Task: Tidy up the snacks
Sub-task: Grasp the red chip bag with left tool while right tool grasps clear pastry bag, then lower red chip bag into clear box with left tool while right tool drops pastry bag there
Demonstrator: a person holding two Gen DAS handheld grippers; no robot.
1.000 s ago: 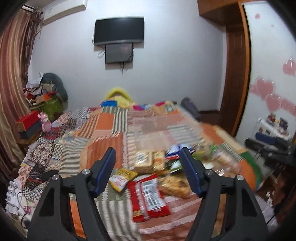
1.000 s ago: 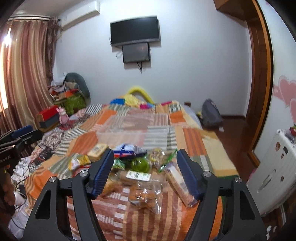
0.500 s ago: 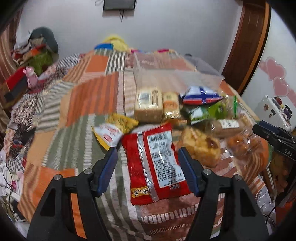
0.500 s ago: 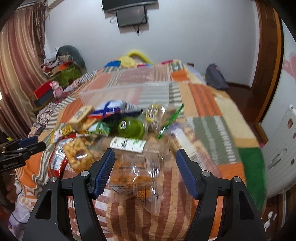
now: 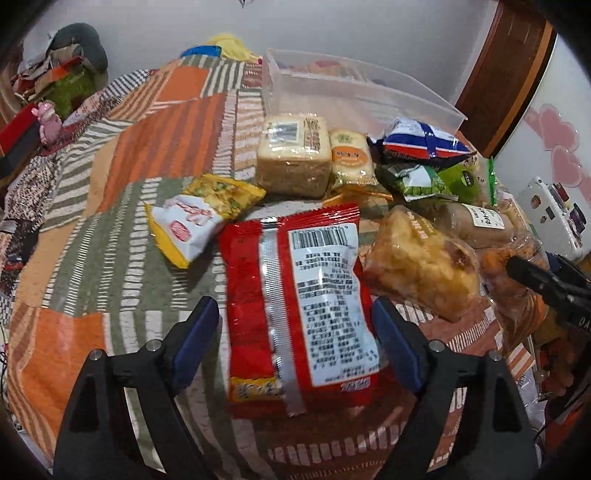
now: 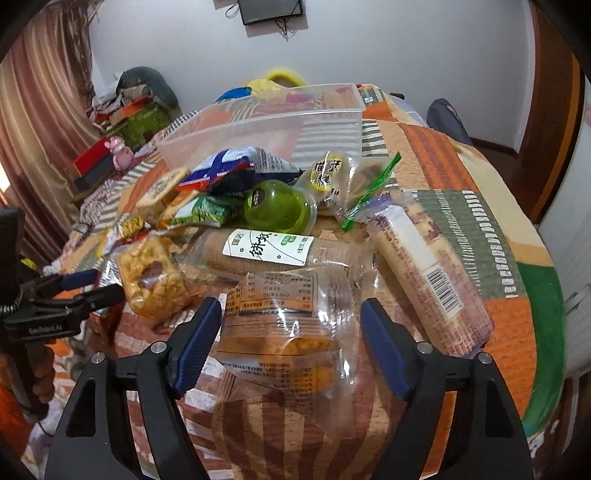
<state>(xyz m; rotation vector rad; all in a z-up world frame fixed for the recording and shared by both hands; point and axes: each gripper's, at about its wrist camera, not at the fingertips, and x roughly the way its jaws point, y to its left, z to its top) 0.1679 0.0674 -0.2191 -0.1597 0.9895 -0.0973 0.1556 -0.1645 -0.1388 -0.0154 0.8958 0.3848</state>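
Patchwork bedspread [image 5: 166,122]; pink toy [image 6: 120,151] beside curtain [image 6: 40,122]; wall screen [image 6: 271,10].

One clear box [image 5: 362,85], one red bag [image 5: 295,291], one green cup [image 6: 279,210], two grippers, over ten snack packs in all

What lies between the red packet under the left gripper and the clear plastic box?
The red packet lies between the open fingers of the left gripper. Toward the clear box, a wrapped cake block and a small orange-label cake lie on the bedspread, so lifting over them seems needed.
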